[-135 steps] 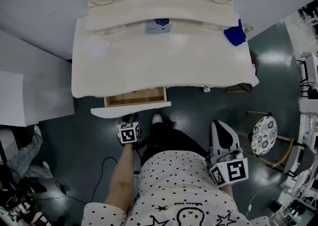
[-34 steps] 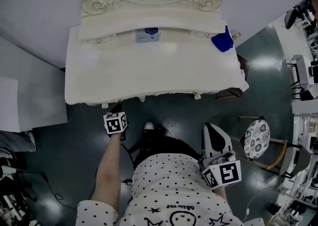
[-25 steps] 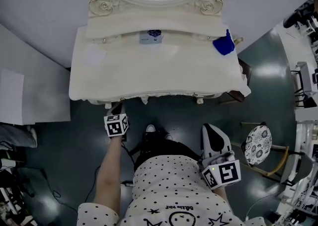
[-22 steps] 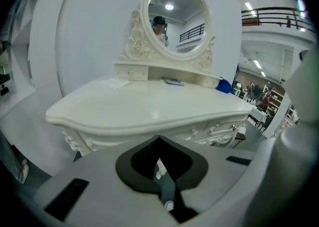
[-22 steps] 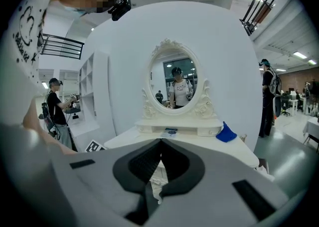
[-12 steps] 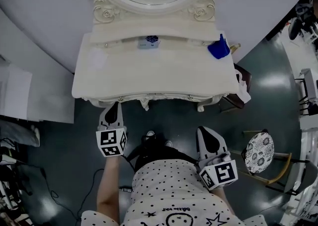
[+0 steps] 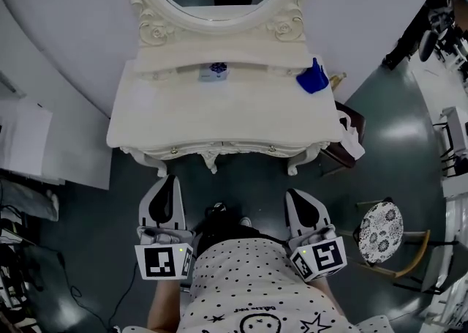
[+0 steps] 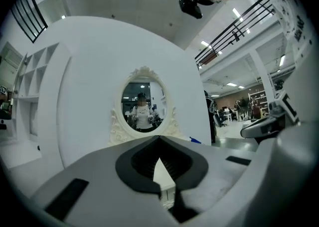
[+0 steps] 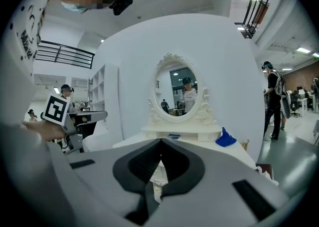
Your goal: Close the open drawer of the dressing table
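The white dressing table [image 7: 219,116] stands in front of me in the head view, its drawer front [image 7: 219,150] flush under the top edge. My left gripper [image 7: 170,178] hangs in the air short of the table's left front, jaws shut and empty. My right gripper [image 7: 294,195] hovers short of the right front, also shut on nothing. In the left gripper view the left gripper [image 8: 159,139] points at the oval mirror [image 8: 142,106]. The right gripper [image 9: 161,141] faces the table top and mirror [image 9: 182,94] in its own view.
A blue cloth [image 7: 312,79] and a small box [image 7: 214,70] lie on the table's back shelf. A patterned round stool [image 7: 380,231] stands at the right, a white bag [image 7: 351,141] at the table's right corner. White panels [image 7: 36,141] stand to the left, and cables lie on the dark floor.
The drawer, open in the earliest frame, has gone in flush. My left gripper has come away from the table front, back and up toward the body. The right one shifted only slightly.
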Available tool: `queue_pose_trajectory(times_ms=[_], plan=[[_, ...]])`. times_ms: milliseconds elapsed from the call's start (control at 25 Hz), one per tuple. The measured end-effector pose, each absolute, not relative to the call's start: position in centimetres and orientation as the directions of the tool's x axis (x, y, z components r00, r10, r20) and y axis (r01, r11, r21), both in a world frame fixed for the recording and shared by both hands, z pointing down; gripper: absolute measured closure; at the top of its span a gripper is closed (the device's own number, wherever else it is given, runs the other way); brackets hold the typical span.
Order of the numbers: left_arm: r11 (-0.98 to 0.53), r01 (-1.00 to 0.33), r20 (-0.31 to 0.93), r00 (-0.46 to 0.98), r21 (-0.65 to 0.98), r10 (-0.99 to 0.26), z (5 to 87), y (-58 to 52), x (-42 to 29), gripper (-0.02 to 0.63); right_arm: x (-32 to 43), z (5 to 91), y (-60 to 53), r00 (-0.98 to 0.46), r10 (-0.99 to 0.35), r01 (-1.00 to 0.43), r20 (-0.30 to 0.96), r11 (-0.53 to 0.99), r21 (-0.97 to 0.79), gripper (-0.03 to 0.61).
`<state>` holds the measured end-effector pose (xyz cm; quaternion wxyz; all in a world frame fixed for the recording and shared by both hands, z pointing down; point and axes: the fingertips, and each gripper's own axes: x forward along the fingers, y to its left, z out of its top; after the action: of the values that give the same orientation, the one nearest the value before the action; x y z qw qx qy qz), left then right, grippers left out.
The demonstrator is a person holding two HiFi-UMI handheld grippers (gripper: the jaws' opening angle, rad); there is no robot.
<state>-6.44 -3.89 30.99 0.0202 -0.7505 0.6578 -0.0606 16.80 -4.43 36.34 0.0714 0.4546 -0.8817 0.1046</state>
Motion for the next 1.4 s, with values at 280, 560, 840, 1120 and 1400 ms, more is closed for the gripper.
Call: queue_pose_trajectory(times_ms=[280, 560, 840, 1120, 1400], plan=[[-0.13, -0.986, 0.027, 0.128, -0.102, -0.991, 30.0, 0.2, -3.5, 0.603, 17.3, 35.4, -3.7, -0.59, -0.784, -0.807, 0.191, 0.578, -0.119, 0.569], [-0.182, -0.983, 0.023, 0.182, -0.005, -0.983, 32.1, 1.3, -1.4, 0.603, 17.9, 34.8, -3.0, -0.594, -0.785, -0.804, 0.174, 0.58, -0.13, 0.569], [-0.227, -0.974, 0.008, 0.228, 0.016, -0.974, 32.1, 1.1, -0.4, 0.603, 18.0, 34.6, -2.6, -0.588, -0.791, -0.809, 0.169, 0.575, -0.127, 0.569], [-0.248, -0.969, 0.084, 0.248, 0.012, -0.965, 34.0, 1.1, 0.0, 0.603, 17.7, 34.9, -2.4, -0.588, -0.791, -0.808, 0.168, 0.574, -0.13, 0.569], [-0.241, -0.969, 0.114, 0.245, 0.051, -0.963, 34.5, 1.3, -0.3, 0.603, 17.5, 35.1, -2.2, -0.592, -0.784, -0.806, 0.185, 0.577, -0.132, 0.569]])
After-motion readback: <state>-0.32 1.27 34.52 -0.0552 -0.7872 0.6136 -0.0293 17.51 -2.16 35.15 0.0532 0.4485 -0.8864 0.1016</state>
